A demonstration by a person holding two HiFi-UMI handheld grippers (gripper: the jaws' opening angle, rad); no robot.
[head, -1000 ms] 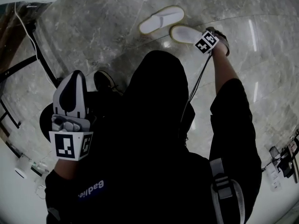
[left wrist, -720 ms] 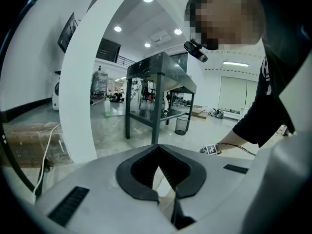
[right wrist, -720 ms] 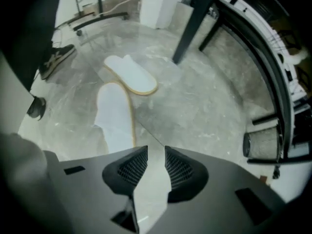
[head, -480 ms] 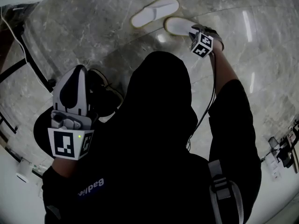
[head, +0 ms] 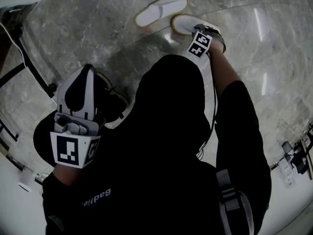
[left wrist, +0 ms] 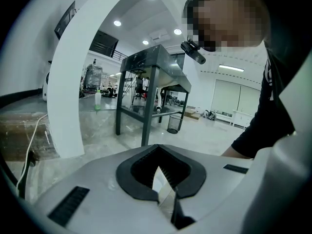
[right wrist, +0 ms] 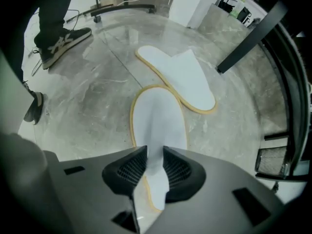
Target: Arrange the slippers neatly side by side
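Two white slippers with yellow edging lie on the grey marble floor. The far slipper [head: 160, 10] [right wrist: 180, 77] lies at an angle, its toe end next to the near slipper [head: 183, 23] [right wrist: 158, 121]. My right gripper [head: 194, 31] [right wrist: 155, 162] reaches down over the near slipper. That slipper's white upper fills the gap between both pads, and the jaws are opening. My left gripper [head: 80, 80] [left wrist: 161, 172] is held near my body, far from the slippers, shut with nothing in it.
Dark sneakers [right wrist: 61, 40] of a person stand on the floor left of the slippers, and a dark shoe [head: 115, 94] shows below me. Cables [head: 22, 53] and a black frame run along the left. A metal table [left wrist: 151, 77] and a wastebasket [left wrist: 173, 123] stand further off.
My right hand has shifted a little left and turned at the near slipper. The two slippers keep about the same spacing. The left gripper has barely moved.
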